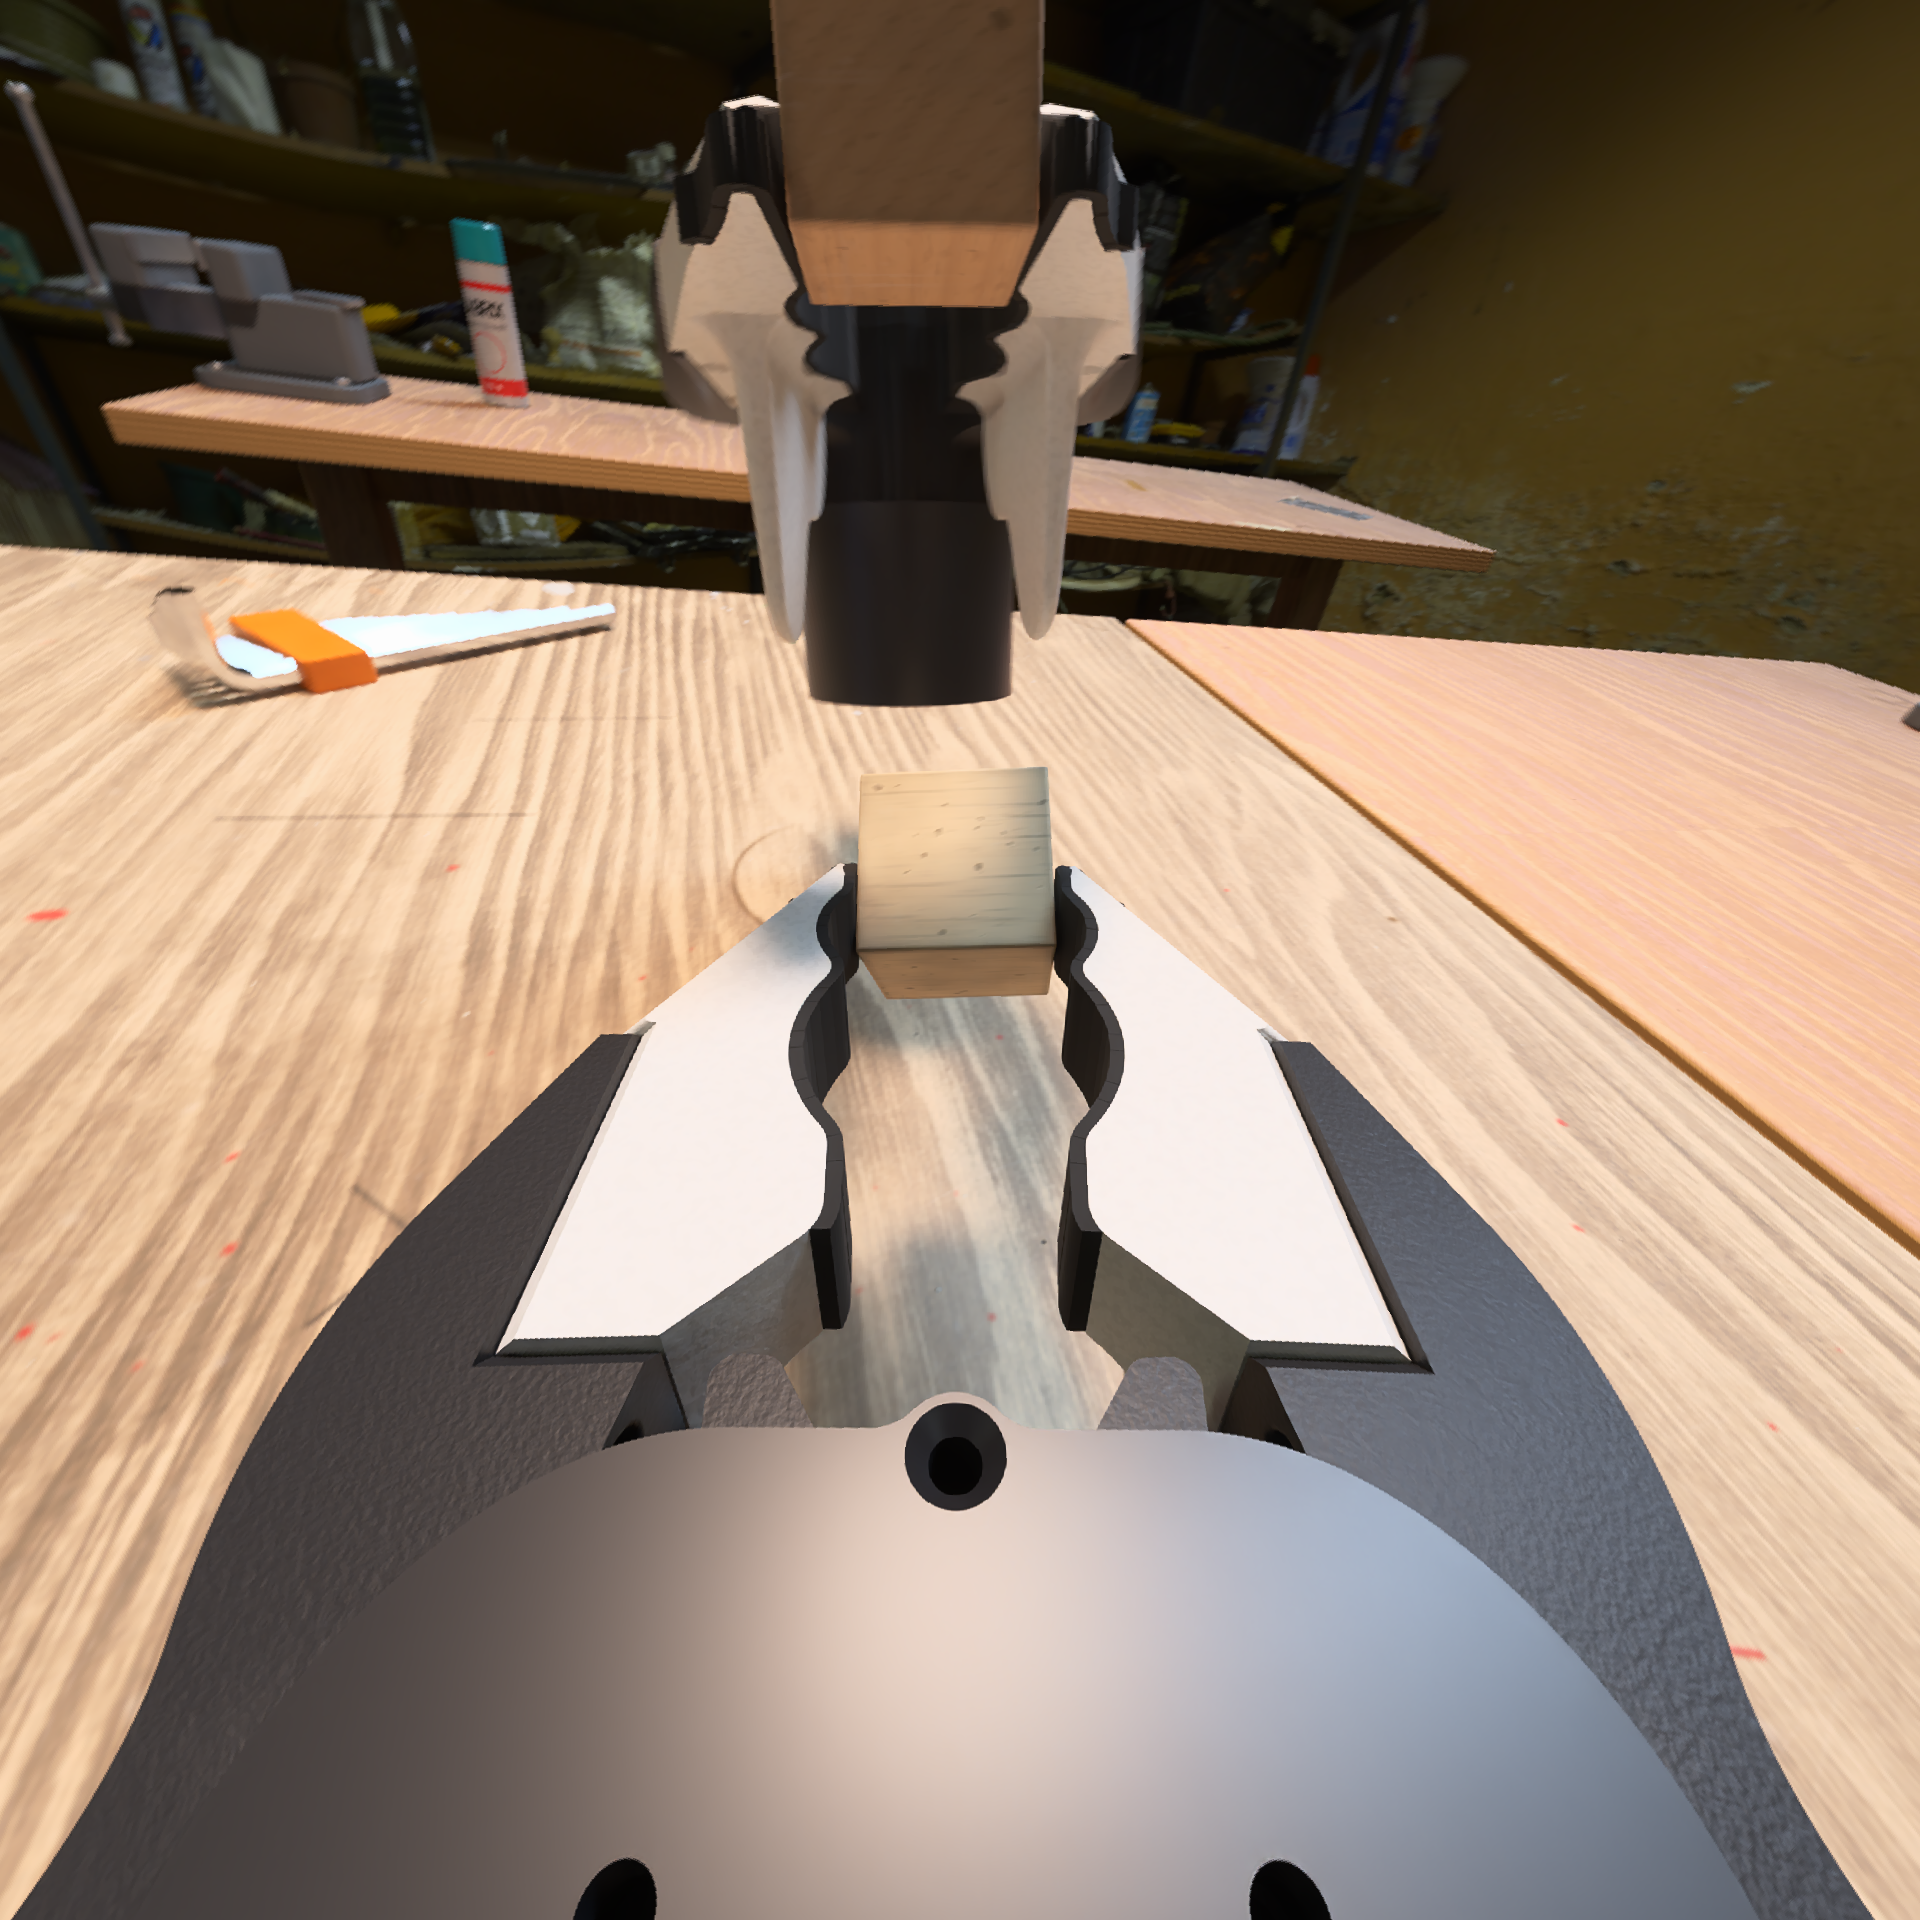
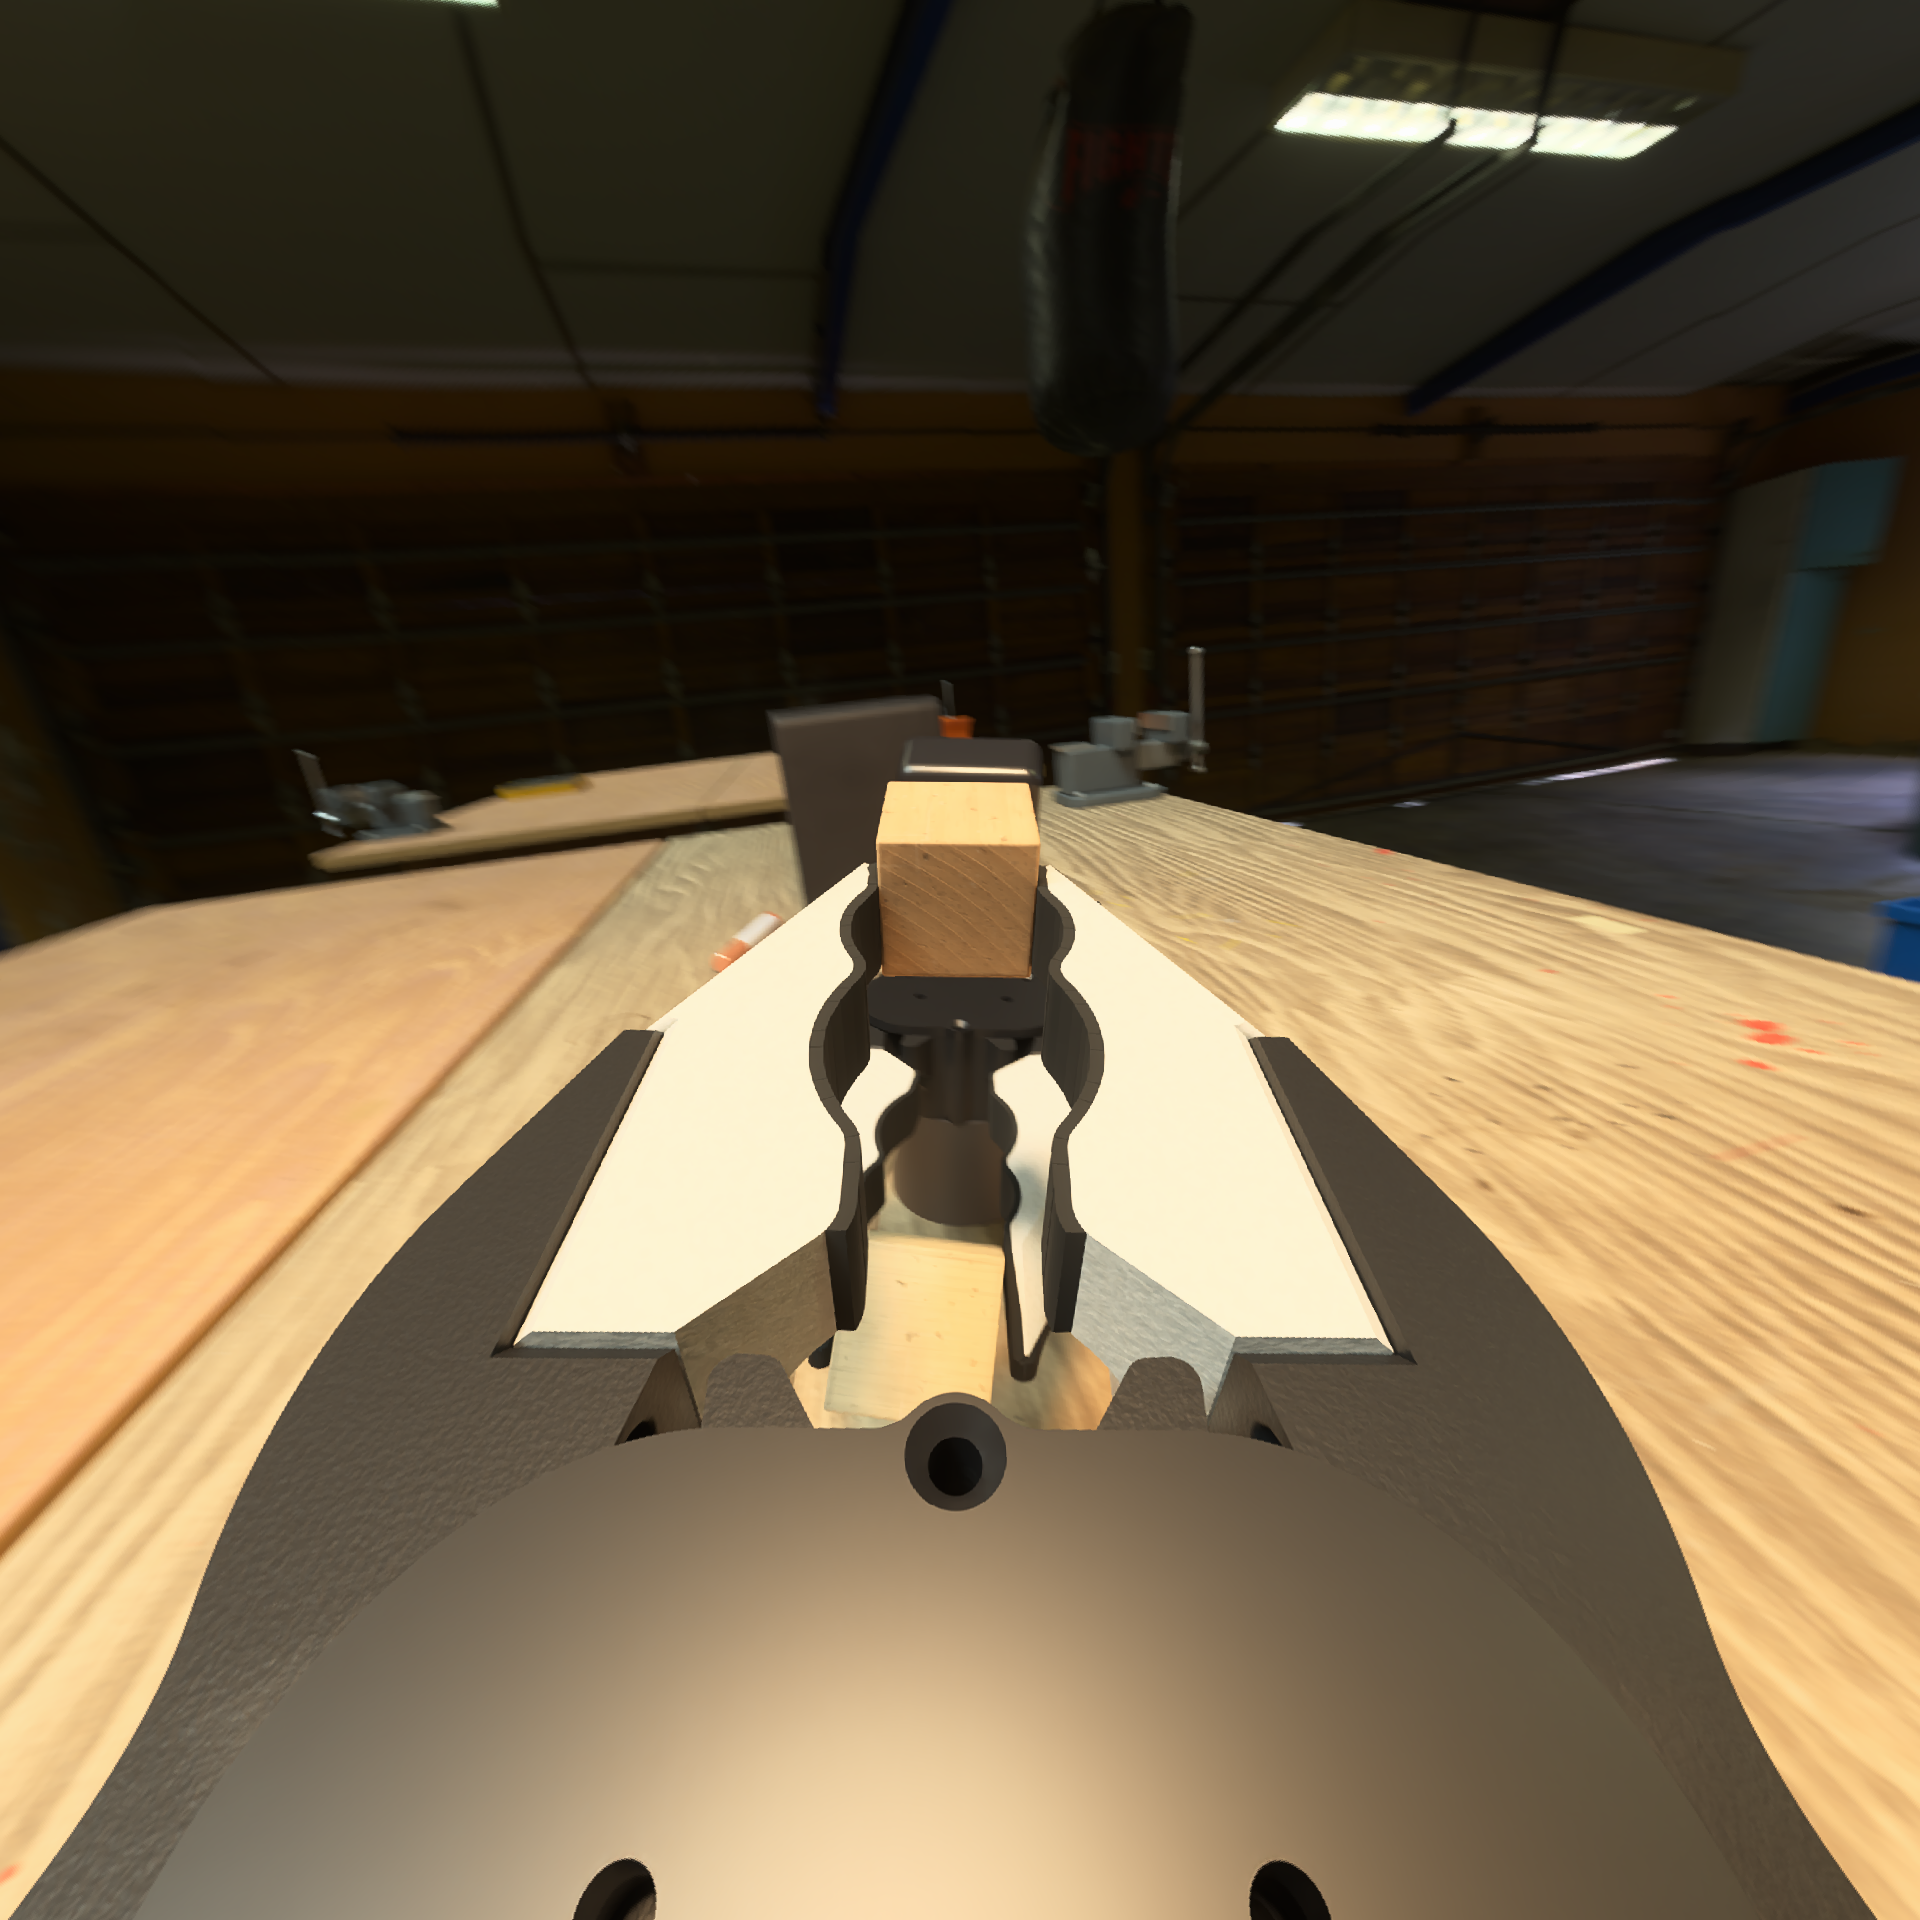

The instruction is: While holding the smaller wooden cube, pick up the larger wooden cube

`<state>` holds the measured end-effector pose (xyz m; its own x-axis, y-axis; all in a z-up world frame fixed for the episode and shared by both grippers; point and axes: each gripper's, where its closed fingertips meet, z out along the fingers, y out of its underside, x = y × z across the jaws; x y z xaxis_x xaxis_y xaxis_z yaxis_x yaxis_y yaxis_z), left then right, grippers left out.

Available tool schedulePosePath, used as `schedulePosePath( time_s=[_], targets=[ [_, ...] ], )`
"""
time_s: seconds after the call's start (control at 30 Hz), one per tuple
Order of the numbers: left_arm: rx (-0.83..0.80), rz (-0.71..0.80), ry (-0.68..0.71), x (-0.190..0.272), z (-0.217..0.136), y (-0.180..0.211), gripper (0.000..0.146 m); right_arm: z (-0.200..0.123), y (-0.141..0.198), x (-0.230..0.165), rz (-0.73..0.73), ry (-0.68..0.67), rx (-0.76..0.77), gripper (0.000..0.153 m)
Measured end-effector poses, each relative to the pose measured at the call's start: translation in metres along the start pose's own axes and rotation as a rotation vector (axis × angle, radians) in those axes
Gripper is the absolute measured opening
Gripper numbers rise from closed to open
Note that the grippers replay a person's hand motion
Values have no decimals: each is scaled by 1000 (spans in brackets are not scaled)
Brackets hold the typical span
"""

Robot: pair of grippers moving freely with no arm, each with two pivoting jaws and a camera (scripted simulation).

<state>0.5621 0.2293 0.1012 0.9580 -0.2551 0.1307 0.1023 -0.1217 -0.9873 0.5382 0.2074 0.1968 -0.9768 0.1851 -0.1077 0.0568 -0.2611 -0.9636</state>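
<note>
Your left gripper [image 1: 954, 914] is clamped on the pale smaller wooden cube [image 1: 952, 868], held clear of the workbench [image 1: 416, 1039]. Directly above that cube, your right gripper [image 2: 956, 914] is clamped on the larger wooden cube [image 2: 956, 883]. Left of the smaller cube, well apart, lies an orange-handled saw [image 1: 343, 644].
</note>
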Motion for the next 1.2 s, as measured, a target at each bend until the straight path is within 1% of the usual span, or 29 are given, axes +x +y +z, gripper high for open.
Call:
schedulePosePath(
  time_s=[0.07,0.13,0.2,0.43,0.5,0.63,0.77,0.83,0.9,1.0,1.07,1.13,1.2],
  targets=[
    [13,21,15,6,2,-3,37,0,-3,-5,68,-67,37,28],
    [19,37,-6,6,3,-5,37,-1,-5,-5,112,-89,64,28],
    [30,40,-35,2,2,-7,37,-1,-5,-1,102,-55,70,28],
    [91,49,-154,-12,1,-16,37,-5,-12,10,-51,123,73,28],
    [120,15,-142,-9,2,-20,37,-6,-15,10,-61,142,97,28],
    [176,-73,-69,-1,3,-26,37,-5,-21,6,-20,102,151,28],
    [191,-75,-31,6,5,-29,37,-5,-21,1,107,-24,176,28],
    [181,-69,-39,6,5,-28,37,-5,-20,1,124,-36,174,28],
    [156,-45,-71,3,7,-24,37,-4,-17,2,97,-16,145,28],
    [118,4,-164,-7,8,-19,37,0,-12,6,11,80,83,28],
    [115,18,-195,-11,7,-19,37,1,-11,7,-43,133,62,28],
    [108,30,-221,-14,7,-18,37,1,-9,9,-53,149,53,28],
    [96,53,-246,-16,6,-17,37,1,-8,8,-49,136,37,28]
  ],
)
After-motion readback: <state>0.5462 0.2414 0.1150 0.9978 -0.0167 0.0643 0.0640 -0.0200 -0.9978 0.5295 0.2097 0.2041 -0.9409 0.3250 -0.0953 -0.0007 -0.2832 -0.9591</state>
